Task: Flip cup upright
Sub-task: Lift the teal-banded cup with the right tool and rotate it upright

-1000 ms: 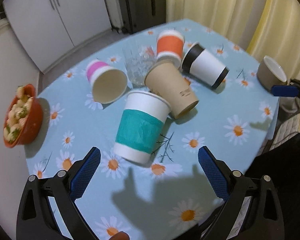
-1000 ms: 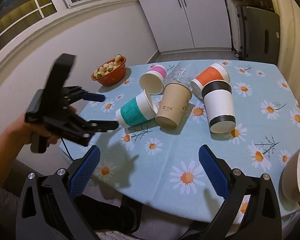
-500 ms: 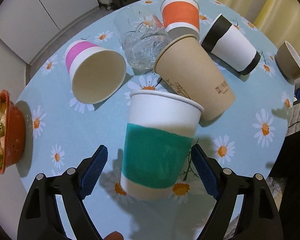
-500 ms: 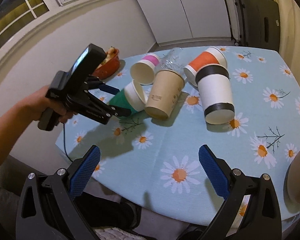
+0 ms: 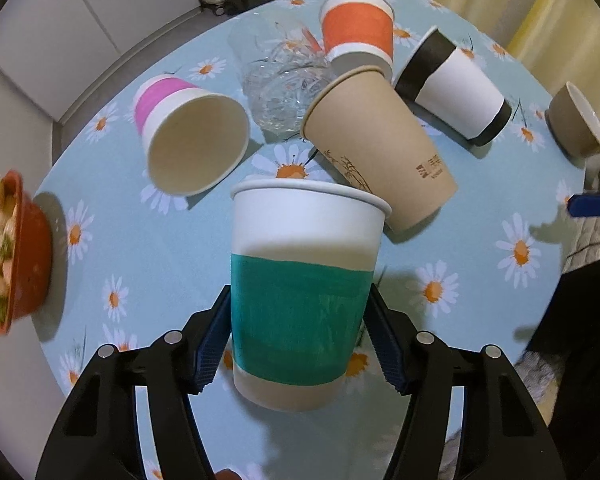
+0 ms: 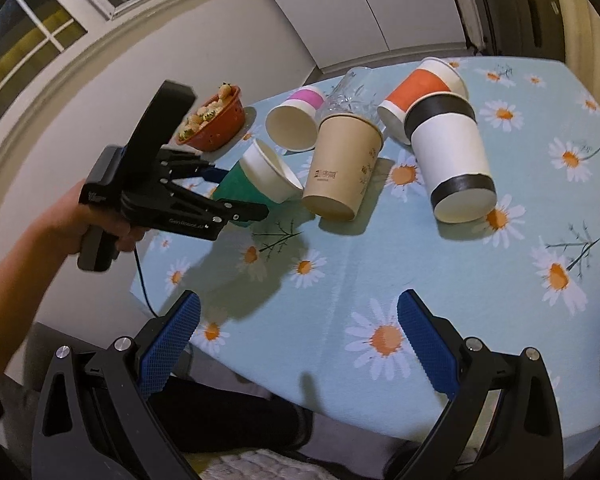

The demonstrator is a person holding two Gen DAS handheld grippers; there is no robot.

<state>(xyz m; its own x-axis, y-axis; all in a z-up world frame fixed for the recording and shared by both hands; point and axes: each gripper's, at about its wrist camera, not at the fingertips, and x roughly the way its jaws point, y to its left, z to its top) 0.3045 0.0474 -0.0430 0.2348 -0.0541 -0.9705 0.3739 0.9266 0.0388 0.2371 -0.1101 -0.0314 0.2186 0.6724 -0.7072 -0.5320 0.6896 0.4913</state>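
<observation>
the left claw (image 5: 300,340), spread wide a second ago, is now closed around the teal-banded cup (image 5: 300,304) at lower centre, above the worktop (image 5: 480,320); the right claw (image 6: 298,344) is kept wide open, empty.

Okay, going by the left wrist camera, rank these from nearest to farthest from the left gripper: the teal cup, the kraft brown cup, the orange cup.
1. teal cup: between the fingers of the left gripper.
2. kraft brown cup: on its side just beyond, slightly right.
3. orange cup: far side of the table, behind the brown one.
</observation>
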